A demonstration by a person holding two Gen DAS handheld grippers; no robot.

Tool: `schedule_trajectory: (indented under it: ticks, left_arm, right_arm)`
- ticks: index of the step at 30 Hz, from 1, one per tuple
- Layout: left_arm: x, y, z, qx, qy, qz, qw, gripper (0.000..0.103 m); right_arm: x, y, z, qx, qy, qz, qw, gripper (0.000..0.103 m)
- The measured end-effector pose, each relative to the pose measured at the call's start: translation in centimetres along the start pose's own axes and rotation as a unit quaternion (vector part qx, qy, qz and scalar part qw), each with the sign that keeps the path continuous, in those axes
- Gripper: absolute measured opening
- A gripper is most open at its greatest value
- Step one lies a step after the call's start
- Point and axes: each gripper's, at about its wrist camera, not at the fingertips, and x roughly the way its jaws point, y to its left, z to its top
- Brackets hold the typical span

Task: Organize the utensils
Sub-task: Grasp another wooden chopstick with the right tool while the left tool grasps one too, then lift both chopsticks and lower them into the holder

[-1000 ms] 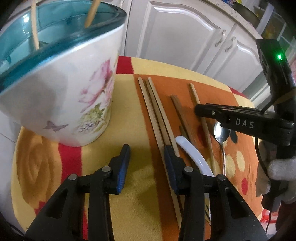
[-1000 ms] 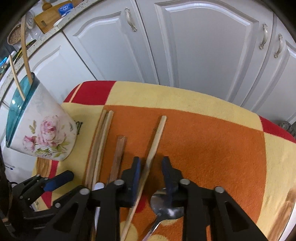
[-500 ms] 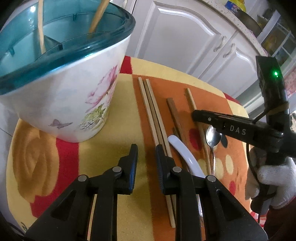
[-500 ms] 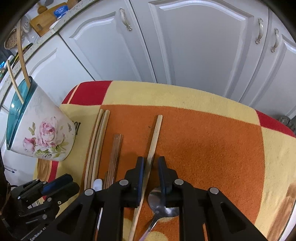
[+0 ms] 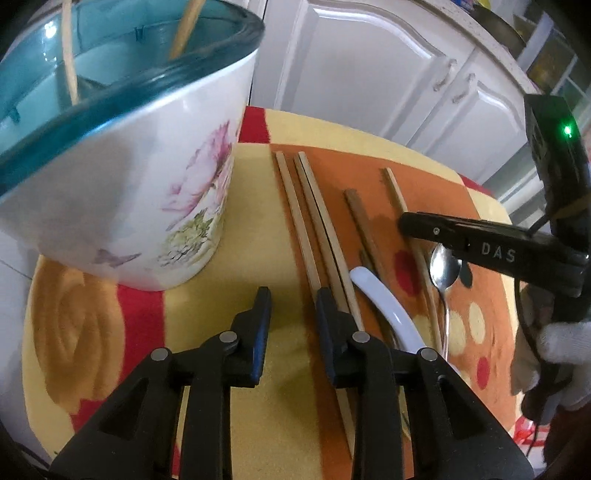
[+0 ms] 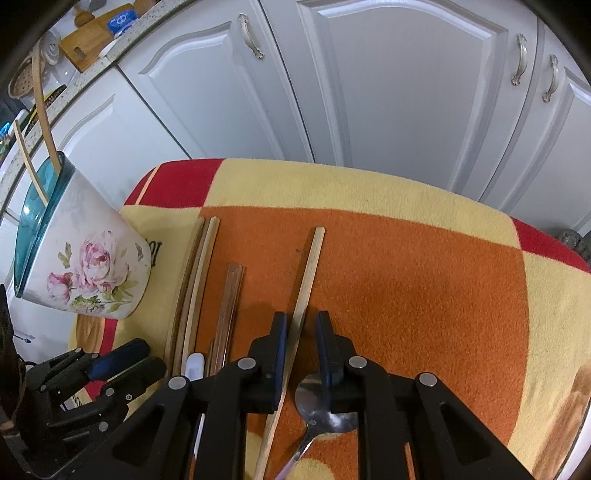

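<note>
A floral pot with a teal rim [image 5: 122, 177] [image 6: 85, 266] stands at the left and holds two wooden sticks. On the cloth lie a pair of pale chopsticks [image 5: 314, 236] [image 6: 192, 280], a dark brown chopstick [image 5: 360, 221] [image 6: 229, 306], a single pale chopstick [image 6: 308, 280], a white spoon [image 5: 384, 306] and a metal spoon [image 5: 443, 266] [image 6: 321, 413]. My left gripper [image 5: 291, 299] is open and empty over the yellow cloth, just left of the pale pair. My right gripper [image 6: 300, 325] is open, its jaws astride the single pale chopstick.
The cloth [image 6: 406, 295] is orange, yellow and red and covers a small table. White cabinet doors [image 6: 369, 92] stand close behind it. A countertop with a wooden board [image 6: 96, 33] is at the far left.
My left gripper closed to a narrow gap, then opened again. My right gripper narrowed around the single pale chopstick and has now widened slightly.
</note>
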Motion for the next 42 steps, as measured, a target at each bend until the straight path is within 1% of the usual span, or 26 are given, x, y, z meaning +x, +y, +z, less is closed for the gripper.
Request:
schedule_trajectory:
  ticks: [2,5,8,9,10,12,14,17,20,22,24,26,27,28,30,31,33,34,35,36,37,39,41,42]
  left_arm:
    - [0.2,-0.6,0.0,0.011,0.007,-0.003,0.9999,0.024]
    - [0.4,-1.3,-0.1,0.027,0.0,0.011,0.9996,0.024]
    - [0.6,-1.4,0.2,0.028,-0.004,0.015,0.9995,0.023]
    - [0.7,-1.6,0.4,0.031,-0.004,0.017,0.9994,0.021]
    - [0.7,-1.6,0.4,0.034,-0.004,0.016,0.9993,0.015]
    - [0.6,-1.3,0.4,0.031,0.005,-0.001,0.9995,0.006]
    - [0.2,-0.8,-0.2,0.027,0.011,-0.009,0.9995,0.006]
    - [-0.7,-0.1,-1.6,0.025,0.026,-0.029,0.9989,0.005]
    - [-1.7,0.0,-3.2,0.039,0.037,-0.034,0.9979,0.005]
    - [-2.0,0.1,-3.3,0.037,0.041,-0.035,0.9979,0.005]
    - [-1.9,0.0,-2.6,0.032,0.036,-0.025,0.9985,0.006]
    - [-1.8,0.0,-1.6,0.022,0.025,-0.011,0.9994,0.017]
    - [-1.7,0.0,-1.1,0.018,0.019,-0.006,0.9996,0.029]
    - [-1.4,-0.2,-0.4,0.018,0.012,-0.001,0.9998,0.032]
    - [-0.3,-0.7,0.4,0.022,0.012,0.024,0.9994,0.032]
    - [0.0,-0.9,0.7,0.024,0.006,0.031,0.9992,0.032]
    - [0.5,-1.7,1.2,0.04,-0.007,0.048,0.998,0.029]
    - [0.6,-1.9,1.2,0.046,-0.01,0.052,0.9976,0.014]
    - [0.7,-2.0,1.3,0.048,-0.012,0.049,0.9975,0.007]
    - [0.6,-1.9,1.3,0.044,-0.01,0.041,0.9981,0.005]
    - [0.5,-1.6,1.4,0.039,-0.006,0.032,0.9987,0.004]
    - [-0.5,-0.7,1.1,0.021,-0.003,-0.004,0.9998,0.004]
    - [-1.8,0.0,1.2,0.007,-0.016,-0.031,0.9994,0.004]
    - [-3.2,0.3,0.9,0.002,-0.028,-0.048,0.9985,0.004]
  right_arm:
    - [0.1,0.2,0.1,-0.001,-0.003,-0.003,1.0,0.015]
    - [0.1,0.5,0.2,-0.005,-0.003,-0.006,1.0,0.015]
    - [0.1,0.6,0.1,-0.012,-0.006,-0.009,1.0,0.015]
    - [0.2,0.6,0.0,-0.015,-0.008,-0.011,1.0,0.015]
    - [0.2,0.8,-0.1,-0.021,-0.01,-0.015,1.0,0.013]
    - [0.1,0.8,-0.3,-0.019,-0.01,-0.011,1.0,0.009]
    - [-0.2,0.3,-0.7,-0.005,-0.006,0.008,1.0,0.008]
    - [-0.7,0.2,-1.8,-0.003,0.003,0.029,1.0,0.007]
    - [-0.9,0.5,-2.7,-0.018,0.016,0.03,0.999,0.007]
    - [-1.0,0.6,-2.6,-0.022,0.022,0.026,0.999,0.007]
    - [-0.8,0.7,-2.0,-0.02,0.02,0.016,0.999,0.011]
    - [-0.4,0.8,-1.3,-0.017,0.016,0.014,1.0,0.019]
    - [-0.2,0.9,-1.1,-0.018,0.015,0.013,1.0,0.019]
    - [0.0,1.1,-0.8,-0.021,0.013,0.008,1.0,0.019]
    - [0.3,1.3,-0.4,-0.027,0.004,0.002,1.0,0.017]
    - [0.5,1.4,-0.2,-0.032,0.0,-0.003,0.999,0.012]
    - [0.6,1.6,-0.1,-0.043,-0.004,-0.011,0.999,0.008]
    - [0.5,1.5,0.0,-0.042,-0.004,-0.01,0.999,0.007]
    - [0.3,1.3,0.0,-0.039,-0.005,-0.005,0.999,0.006]
    - [0.0,1.2,0.0,-0.035,-0.007,0.001,0.999,0.006]
    - [-0.7,1.0,-0.2,-0.031,-0.014,0.009,0.999,0.006]
    - [-2.1,0.9,-0.4,-0.027,-0.028,0.017,0.999,0.006]
    - [-4.0,0.8,-0.6,-0.024,-0.046,0.029,0.998,0.006]
    - [-4.9,0.8,-0.7,-0.024,-0.054,0.034,0.998,0.006]
